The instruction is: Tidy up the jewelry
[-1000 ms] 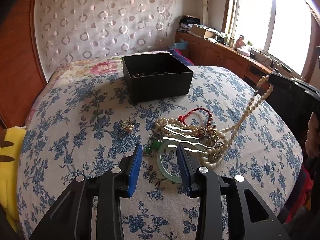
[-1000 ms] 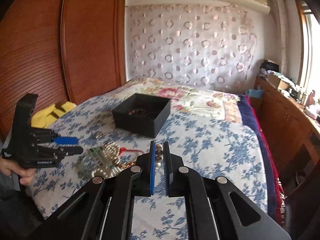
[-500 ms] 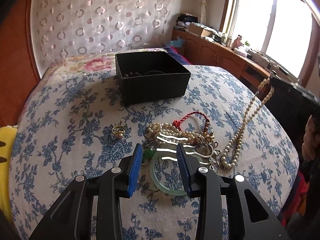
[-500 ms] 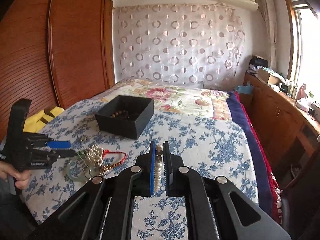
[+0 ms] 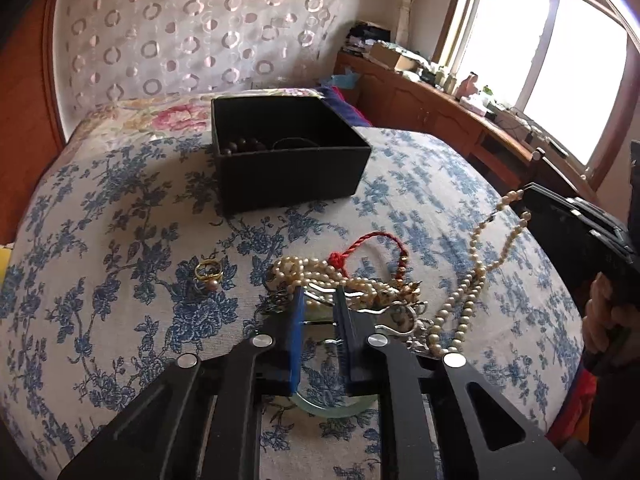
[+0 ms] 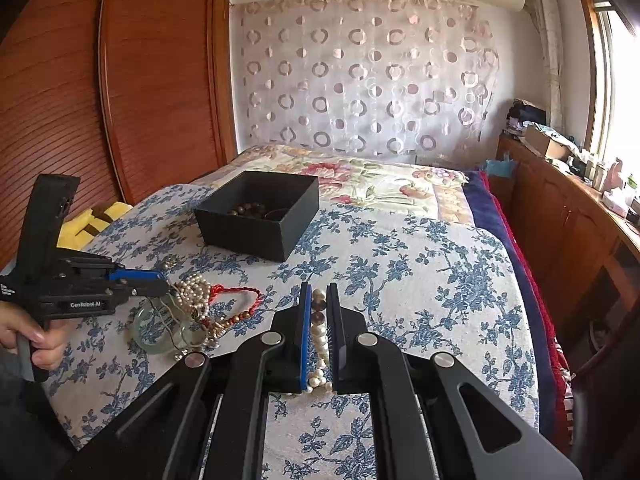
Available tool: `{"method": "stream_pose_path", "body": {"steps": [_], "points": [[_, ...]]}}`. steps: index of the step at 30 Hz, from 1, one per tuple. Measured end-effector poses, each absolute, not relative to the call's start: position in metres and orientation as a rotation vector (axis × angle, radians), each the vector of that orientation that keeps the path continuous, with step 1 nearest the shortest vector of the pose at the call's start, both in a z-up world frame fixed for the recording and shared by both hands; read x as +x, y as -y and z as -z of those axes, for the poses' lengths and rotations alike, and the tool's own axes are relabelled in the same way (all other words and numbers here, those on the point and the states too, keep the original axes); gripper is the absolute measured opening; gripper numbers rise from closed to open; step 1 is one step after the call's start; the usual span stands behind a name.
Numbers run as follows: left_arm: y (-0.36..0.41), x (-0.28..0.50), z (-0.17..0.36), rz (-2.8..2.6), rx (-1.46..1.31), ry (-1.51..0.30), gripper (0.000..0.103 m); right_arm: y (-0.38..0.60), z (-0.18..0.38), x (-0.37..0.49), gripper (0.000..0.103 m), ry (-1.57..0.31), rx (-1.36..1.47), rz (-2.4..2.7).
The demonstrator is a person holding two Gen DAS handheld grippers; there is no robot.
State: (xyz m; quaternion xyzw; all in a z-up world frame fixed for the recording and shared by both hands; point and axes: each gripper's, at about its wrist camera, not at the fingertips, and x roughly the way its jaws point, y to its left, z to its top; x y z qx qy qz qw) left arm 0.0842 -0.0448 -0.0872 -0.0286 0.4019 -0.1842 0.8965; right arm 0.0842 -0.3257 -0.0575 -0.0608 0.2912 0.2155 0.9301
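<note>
Gripping pearls (image 6: 319,344) in your right hand-held gripper (image 6: 319,312), left (image 5: 319,312) half-open over the pile (image 5: 360,284), only beads (image 5: 244,146) are boxed (image 5: 292,178).

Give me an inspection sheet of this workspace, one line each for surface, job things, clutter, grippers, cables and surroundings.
Surface: bed with blue floral cover.
Job's things: open black box holding dark beads; pearl necklace raised off the bed at one end; pile of pearls, red cord bracelet and green bangle; gold ring apart on the pile's left.
Clutter: yellow item at the bed edge.
Grippers: left gripper part open over the pile, whether it grips anything is unclear; right gripper shut on the pearl necklace.
Cables: nothing seen.
Surroundings: wooden wardrobe, circle-patterned curtain, window, cluttered sideboard.
</note>
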Motion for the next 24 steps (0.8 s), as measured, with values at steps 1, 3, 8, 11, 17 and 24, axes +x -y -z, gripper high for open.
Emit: {"method": "stream_pose_path", "body": {"steps": [1, 3, 8, 11, 17, 24], "points": [[0.044, 0.082, 0.085, 0.393, -0.067, -0.829, 0.009, 0.326, 0.057, 0.085, 0.008, -0.597, -0.125, -0.443], [0.046, 0.076, 0.076, 0.41, -0.068, -0.81, 0.007, 0.324, 0.058, 0.085, 0.008, -0.597, -0.126, -0.445], [0.051, 0.063, 0.055, 0.428, -0.05, -0.749, 0.001, 0.322, 0.058, 0.086, 0.008, -0.598, -0.129, -0.451], [0.056, 0.056, 0.041, 0.426, -0.017, -0.712, 0.001, 0.319, 0.059, 0.086, 0.008, -0.598, -0.135, -0.456], [0.053, 0.052, 0.028, 0.423, -0.016, -0.679, 0.001, 0.316, 0.06, 0.085, 0.008, -0.6, -0.139, -0.461], [0.039, 0.05, 0.006, 0.384, -0.005, -0.631, 0.001, 0.311, 0.06, 0.086, 0.008, -0.597, -0.143, -0.473]]}}
